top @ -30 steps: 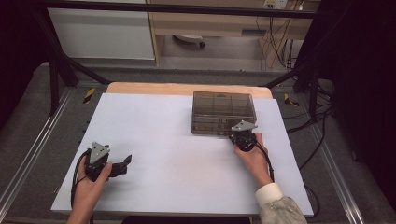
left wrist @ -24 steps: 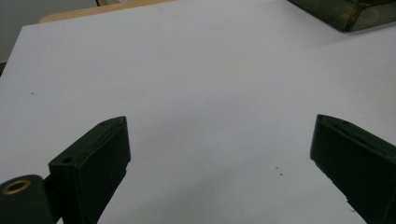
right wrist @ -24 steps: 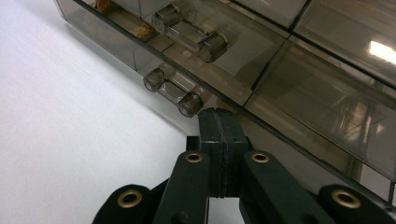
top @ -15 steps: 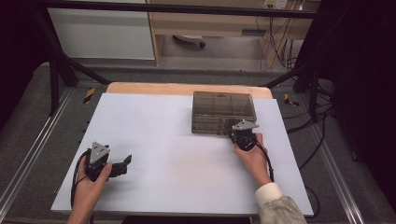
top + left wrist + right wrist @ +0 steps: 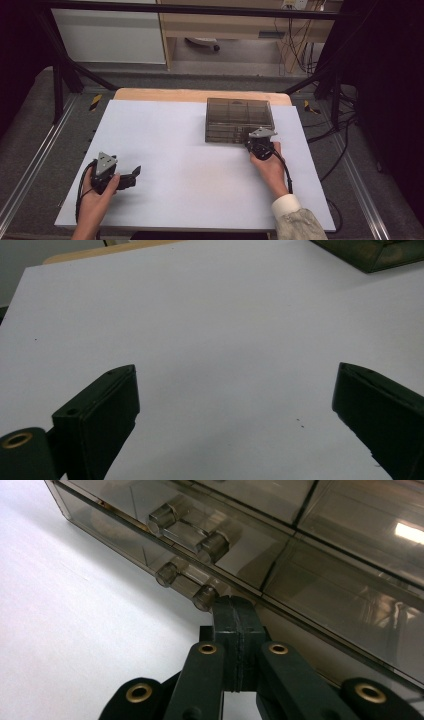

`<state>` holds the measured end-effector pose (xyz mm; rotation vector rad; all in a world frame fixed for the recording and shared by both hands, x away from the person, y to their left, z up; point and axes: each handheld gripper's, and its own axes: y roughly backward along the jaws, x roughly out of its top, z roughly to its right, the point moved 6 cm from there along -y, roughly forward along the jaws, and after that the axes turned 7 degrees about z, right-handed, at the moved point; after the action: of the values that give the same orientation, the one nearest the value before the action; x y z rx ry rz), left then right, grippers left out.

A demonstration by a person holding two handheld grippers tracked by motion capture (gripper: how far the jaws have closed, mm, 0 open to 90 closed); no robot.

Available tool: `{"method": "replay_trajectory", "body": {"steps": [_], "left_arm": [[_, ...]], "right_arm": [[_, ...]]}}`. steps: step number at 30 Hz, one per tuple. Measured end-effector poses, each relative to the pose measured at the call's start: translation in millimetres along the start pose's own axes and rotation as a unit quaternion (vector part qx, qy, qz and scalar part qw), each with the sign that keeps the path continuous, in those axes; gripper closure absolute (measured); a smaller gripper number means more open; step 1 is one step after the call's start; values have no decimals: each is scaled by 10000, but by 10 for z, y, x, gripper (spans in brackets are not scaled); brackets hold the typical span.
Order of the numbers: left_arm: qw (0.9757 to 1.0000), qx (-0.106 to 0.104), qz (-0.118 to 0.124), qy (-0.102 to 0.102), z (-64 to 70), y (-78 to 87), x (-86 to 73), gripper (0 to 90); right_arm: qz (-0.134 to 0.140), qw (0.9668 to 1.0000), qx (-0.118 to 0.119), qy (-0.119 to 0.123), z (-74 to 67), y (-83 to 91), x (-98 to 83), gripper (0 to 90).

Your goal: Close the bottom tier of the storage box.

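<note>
Where seen close, right tongs (image 5: 235, 611) closed against drawer box (image 5: 280, 545) handle (image 5: 186, 582)

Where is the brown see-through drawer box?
In the high view the drawer box sits at the white table's far right, just beyond the right gripper.

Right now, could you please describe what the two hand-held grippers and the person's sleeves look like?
Both are black. The left hand-held gripper carries a grey three-cornered plate and trails a black cable; its jaws are blocky with flat pads. The right hand-held gripper has brass-coloured pivot rivets. The right arm wears a light cuff under a grey sleeve.
</note>
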<state>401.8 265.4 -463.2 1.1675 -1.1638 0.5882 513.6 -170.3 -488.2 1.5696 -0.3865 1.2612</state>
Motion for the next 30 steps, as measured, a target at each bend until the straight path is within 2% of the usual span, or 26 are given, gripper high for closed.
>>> {"method": "replay_trajectory", "body": {"steps": [22,30], "left_arm": [[10000,-2,11,1,-1,2,4,47],[10000,9,21,5,-8,3,8,47]], "right_arm": [[45,10000,19,-66,3,11,6,900],[138,9998,81,-98,-47,61,42,900]]}}
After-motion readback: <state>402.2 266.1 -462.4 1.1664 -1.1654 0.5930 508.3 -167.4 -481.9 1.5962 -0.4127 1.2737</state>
